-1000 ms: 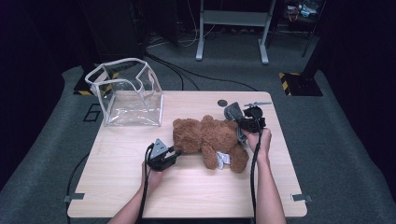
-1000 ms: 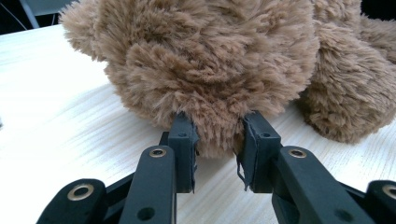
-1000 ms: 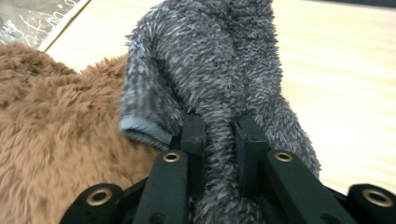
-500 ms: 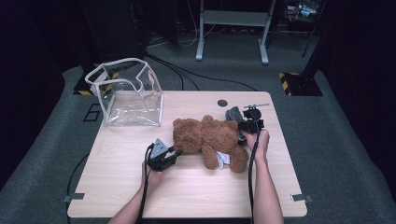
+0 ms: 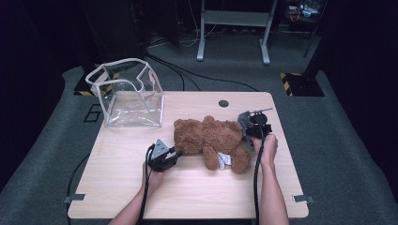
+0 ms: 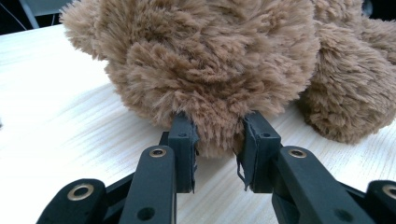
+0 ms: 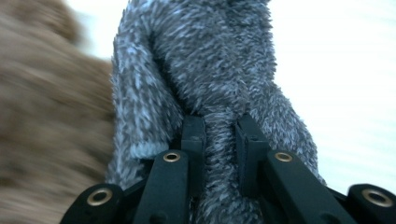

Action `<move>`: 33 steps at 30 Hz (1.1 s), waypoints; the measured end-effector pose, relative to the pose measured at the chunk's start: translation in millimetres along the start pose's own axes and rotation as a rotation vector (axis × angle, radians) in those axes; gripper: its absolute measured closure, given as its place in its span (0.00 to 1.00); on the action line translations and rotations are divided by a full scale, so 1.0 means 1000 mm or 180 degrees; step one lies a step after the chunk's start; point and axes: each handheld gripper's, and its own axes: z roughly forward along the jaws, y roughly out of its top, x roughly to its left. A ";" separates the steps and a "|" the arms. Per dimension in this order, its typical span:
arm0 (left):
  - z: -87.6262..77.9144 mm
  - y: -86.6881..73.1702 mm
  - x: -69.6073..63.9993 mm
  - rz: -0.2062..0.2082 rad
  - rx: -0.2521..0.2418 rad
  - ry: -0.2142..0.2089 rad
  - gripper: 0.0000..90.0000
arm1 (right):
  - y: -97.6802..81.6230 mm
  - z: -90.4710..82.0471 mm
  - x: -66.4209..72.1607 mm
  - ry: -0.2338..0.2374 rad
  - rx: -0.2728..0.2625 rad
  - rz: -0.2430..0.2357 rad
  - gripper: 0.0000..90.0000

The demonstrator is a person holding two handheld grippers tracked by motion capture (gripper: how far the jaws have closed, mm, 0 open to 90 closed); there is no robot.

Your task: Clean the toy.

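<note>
Teddy bear [image 5: 211, 139]: brown plush, lying on its side across the middle of the table [image 5: 187, 197], head toward the left, legs toward the right; white tag on the near side of its body.
Left tool [image 5: 174, 153]: at the near-left edge of the bear's head; in the left gripper view the pads [image 6: 184, 140] press into a tuft of fur at the bottom of the head, jaws narrow, holding the bear [image 6: 210, 60].
Right tool [image 5: 249, 133]: at the right end of the bear, by the legs; in the right gripper view the jaws stand close together, pinching a fold of plush [image 7: 219, 93]. That view is blurred and colour-washed, so which limb it is I cannot tell for certain.
Progress: both grips look made; bear rests on the table, not lifted clear. Judged early: the grasp is done, the lift and carry are left.
Likely goal: the bag on the far left, judged from the layout only.
Clear bag [image 5: 129, 93]: transparent, white-trimmed, upright at the far-left corner of the table, mouth open upward, well apart from the bear.
Bag contents: nothing seen inside.
Table hole [image 5: 223, 103]: dark round grommet at the far edge, unused.
</note>
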 end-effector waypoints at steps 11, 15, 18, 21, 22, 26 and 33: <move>0.000 0.000 0.000 -0.0007 0.0014 -0.0005 0.77 | -0.014 -0.039 -0.019 0.0360 -0.0437 0.0289 0.85; 0.000 0.000 0.000 -0.0005 0.0012 -0.0003 0.77 | -0.006 -0.049 -0.006 0.0504 -0.0544 0.0171 0.85; 0.000 0.000 0.000 -0.0007 0.0012 -0.0002 0.77 | -0.001 -0.041 0.007 0.0549 -0.0459 0.0092 0.85; 0.000 0.000 0.000 -0.0011 0.0002 0.0001 0.77 | 0.001 -0.021 0.019 0.0543 -0.0258 0.0035 0.85; 0.000 0.000 0.000 -0.0011 -0.0002 0.0000 0.77 | 0.001 -0.015 0.021 0.0533 -0.0199 0.0049 0.85; 0.000 0.000 0.000 -0.0010 -0.0005 -0.0001 0.77 | -0.005 -0.005 0.016 0.0569 -0.0169 0.0101 0.85; 0.000 0.000 0.000 -0.0001 0.0001 0.0000 0.77 | -0.019 -0.016 0.004 0.0381 -0.0060 0.0074 0.85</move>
